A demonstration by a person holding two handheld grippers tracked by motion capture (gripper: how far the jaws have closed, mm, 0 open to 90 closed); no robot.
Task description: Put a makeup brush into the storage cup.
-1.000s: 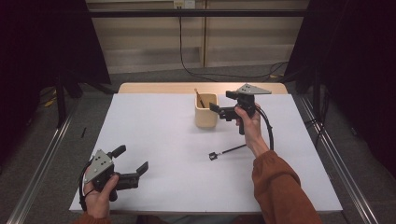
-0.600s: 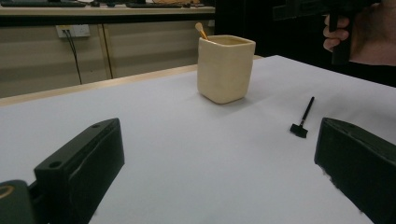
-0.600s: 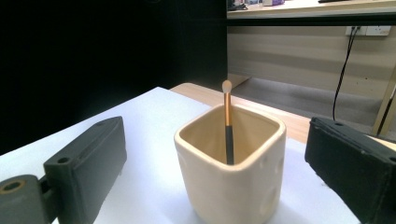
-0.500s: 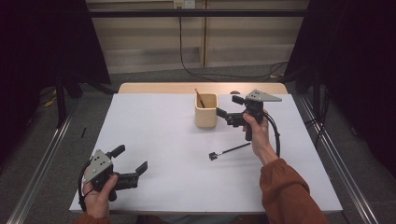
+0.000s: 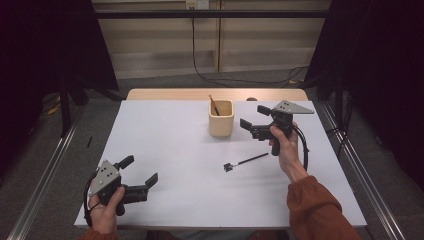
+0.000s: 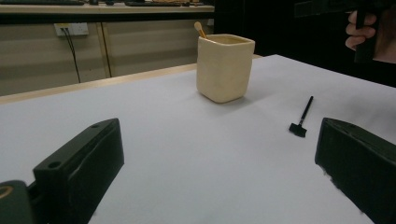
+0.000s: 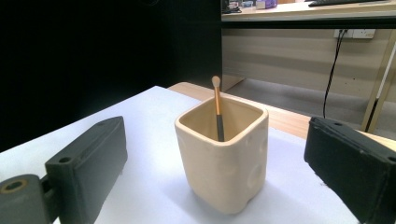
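1. While nothing is gripped, the right gripper (image 5: 251,118) is held wide open, the cup (image 5: 220,118) at its 9 o'clock.
2. The black brush (image 5: 245,161) is laid at its 6 o'clock, axis running 2 to 8 o'clock.
3. The left gripper (image 5: 139,170) is held open, farther off.

Right tongs (image 5: 251,116) beside cup (image 5: 220,118)

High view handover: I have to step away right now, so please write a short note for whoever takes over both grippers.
Left gripper: open, empty, low at the near left of the white table.
Right gripper: open, empty, raised just right of the cream square ceramic cup.
Done: one orange-handled brush stands in the cup.
Left: the thin black brush lies flat on the table, near the right hand; probably it goes into the cup next.
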